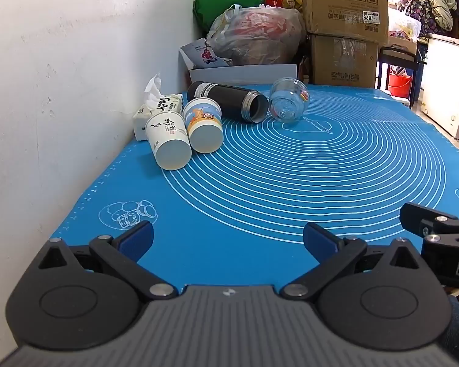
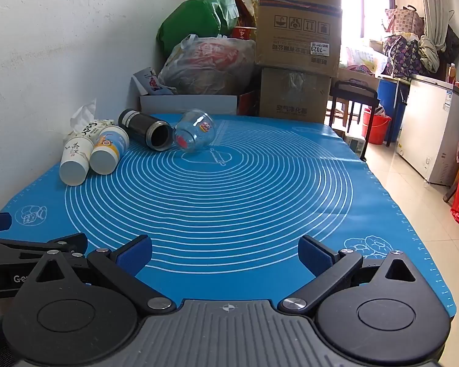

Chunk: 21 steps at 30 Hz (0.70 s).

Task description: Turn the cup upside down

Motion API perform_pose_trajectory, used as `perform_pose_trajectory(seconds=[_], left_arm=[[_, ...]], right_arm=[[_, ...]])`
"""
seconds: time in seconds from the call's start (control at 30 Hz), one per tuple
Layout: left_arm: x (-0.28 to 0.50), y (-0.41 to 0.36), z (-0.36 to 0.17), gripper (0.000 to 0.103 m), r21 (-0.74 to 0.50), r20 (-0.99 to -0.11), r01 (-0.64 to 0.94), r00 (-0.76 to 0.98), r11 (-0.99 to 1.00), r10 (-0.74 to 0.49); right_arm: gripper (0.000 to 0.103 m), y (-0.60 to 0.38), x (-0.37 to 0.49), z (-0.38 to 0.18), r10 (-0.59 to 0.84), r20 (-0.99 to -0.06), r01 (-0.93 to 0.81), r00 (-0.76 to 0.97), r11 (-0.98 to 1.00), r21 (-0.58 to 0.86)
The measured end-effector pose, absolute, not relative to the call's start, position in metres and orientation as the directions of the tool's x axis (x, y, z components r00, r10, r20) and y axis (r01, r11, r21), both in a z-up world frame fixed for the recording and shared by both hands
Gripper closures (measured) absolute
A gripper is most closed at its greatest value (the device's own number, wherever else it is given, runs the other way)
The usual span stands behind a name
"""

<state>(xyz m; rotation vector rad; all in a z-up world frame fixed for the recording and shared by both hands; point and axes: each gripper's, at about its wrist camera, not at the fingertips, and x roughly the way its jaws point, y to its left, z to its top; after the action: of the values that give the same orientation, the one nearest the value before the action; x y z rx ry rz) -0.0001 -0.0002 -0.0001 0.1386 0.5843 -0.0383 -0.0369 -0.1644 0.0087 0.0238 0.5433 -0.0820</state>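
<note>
Several cups lie on their sides at the far left of the blue mat (image 1: 260,214): a white paper cup (image 1: 167,140), a blue and orange paper cup (image 1: 203,130), a black metal flask (image 1: 226,99) with its open mouth toward me, and a clear glass cup (image 1: 287,101). They also show in the right wrist view: white cup (image 2: 75,162), blue cup (image 2: 108,153), flask (image 2: 147,130), glass cup (image 2: 194,134). My left gripper (image 1: 228,241) is open and empty over the mat's near edge. My right gripper (image 2: 225,252) is open and empty beside it, far from the cups.
A tissue pack (image 1: 156,110) sits against the white wall (image 1: 61,91) behind the paper cups. Cardboard boxes (image 1: 344,27), plastic bags (image 1: 257,36) and a white box (image 1: 241,72) crowd the mat's far edge. The mat's right edge (image 2: 413,229) drops to a tiled floor.
</note>
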Motion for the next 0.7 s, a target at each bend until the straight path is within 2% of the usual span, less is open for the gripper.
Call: perform_pose_trajectory(seconds=[0.7], left_arm=[[0.0001, 0.0, -0.0001, 0.001, 0.117, -0.55, 0.075, 0.835, 0.99, 0.002]], right_arm=[[0.0, -0.1635, -0.0377, 0.0087, -0.074, -0.515, 0.084, 0.854, 0.996, -0.003]])
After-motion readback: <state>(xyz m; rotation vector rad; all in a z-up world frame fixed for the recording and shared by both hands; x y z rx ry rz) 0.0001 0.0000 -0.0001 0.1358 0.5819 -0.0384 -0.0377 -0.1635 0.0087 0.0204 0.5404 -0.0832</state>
